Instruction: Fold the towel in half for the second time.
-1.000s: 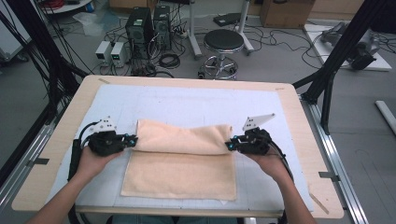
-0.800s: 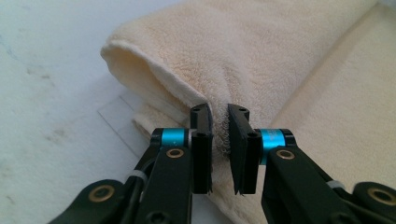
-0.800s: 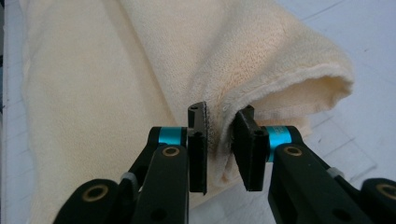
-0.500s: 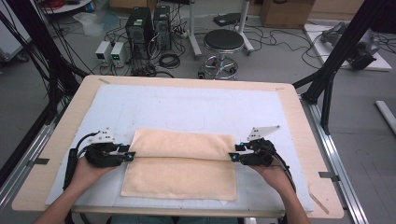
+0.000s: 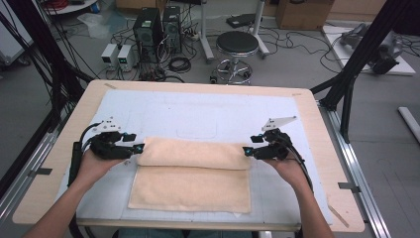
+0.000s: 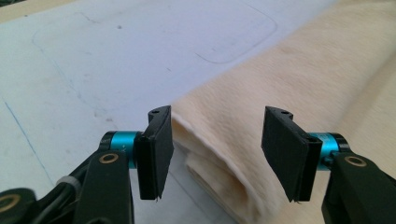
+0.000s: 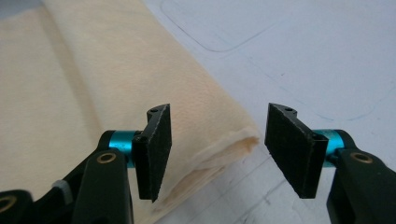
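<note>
The left gripper (image 5: 134,148) sits at the left end of the folded towel (image 5: 193,173), and its jaws stand wide apart with nothing between them. The right gripper (image 5: 249,151) is at the right end, also wide open and empty. The towel lies on the near middle of the white mat (image 5: 198,114), with its far part folded over toward the person, so a thick roll-like fold runs from left to right. To do the fold well, it seems best to release both ends together and keep the fold line straight. The cloth is cream, soft and fluffy terry; the layered edges (image 7: 224,149) show at the ends. The table (image 5: 317,124) is pale wood.
</note>
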{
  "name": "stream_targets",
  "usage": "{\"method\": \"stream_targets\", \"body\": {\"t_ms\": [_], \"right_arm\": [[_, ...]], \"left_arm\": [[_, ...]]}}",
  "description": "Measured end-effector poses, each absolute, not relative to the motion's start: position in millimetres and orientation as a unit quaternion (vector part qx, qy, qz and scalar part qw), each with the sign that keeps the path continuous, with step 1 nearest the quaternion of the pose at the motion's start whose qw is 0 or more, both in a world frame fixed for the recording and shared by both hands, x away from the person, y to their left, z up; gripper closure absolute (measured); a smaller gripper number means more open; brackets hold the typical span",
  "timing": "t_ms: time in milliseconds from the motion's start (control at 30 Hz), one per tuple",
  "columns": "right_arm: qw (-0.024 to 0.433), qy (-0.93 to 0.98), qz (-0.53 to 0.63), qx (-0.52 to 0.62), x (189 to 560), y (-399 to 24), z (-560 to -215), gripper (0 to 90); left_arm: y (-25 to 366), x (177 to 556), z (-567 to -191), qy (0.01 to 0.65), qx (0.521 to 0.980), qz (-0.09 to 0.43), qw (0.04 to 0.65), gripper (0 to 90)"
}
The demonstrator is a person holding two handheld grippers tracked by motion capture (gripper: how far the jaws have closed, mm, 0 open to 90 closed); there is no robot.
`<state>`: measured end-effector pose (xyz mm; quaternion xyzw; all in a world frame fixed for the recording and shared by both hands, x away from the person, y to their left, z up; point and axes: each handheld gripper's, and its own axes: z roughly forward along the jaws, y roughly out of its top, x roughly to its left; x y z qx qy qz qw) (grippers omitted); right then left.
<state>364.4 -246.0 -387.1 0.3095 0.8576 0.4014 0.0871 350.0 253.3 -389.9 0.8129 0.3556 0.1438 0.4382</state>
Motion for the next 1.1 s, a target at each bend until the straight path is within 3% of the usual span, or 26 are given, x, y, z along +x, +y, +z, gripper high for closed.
{"method": "stream_targets", "body": {"t_ms": [300, 433, 533, 600, 733, 1100], "right_arm": [[0.037, 0.863, 0.378, 0.334, 394.8, -234.0, -416.3, 36.1], [-0.010, 0.855, 0.389, 0.344, 401.6, -237.6, -424.5, 42.4], [-0.046, 0.852, 0.396, 0.340, 402.2, -239.6, -426.3, 57.8], [-0.046, 0.856, 0.399, 0.325, 400.6, -238.0, -424.8, 68.3], [-0.029, 0.864, 0.399, 0.307, 396.0, -235.8, -418.7, 76.8], [0.014, 0.858, 0.428, 0.282, 380.5, -238.6, -394.5, 78.9]], "left_arm": [[246.3, 390.1, -413.5, 0.388, 0.812, 0.118, 0.420, 39.0], [250.3, 399.0, -426.9, 0.410, 0.811, 0.066, 0.413, 40.1], [251.8, 400.3, -429.2, 0.405, 0.812, 0.038, 0.419, 50.1], [249.6, 398.3, -428.5, 0.392, 0.818, 0.033, 0.420, 63.1], [247.2, 393.4, -422.5, 0.371, 0.825, 0.048, 0.424, 83.4], [257.9, 376.6, -397.7, 0.356, 0.805, 0.075, 0.469, 86.9]]}}
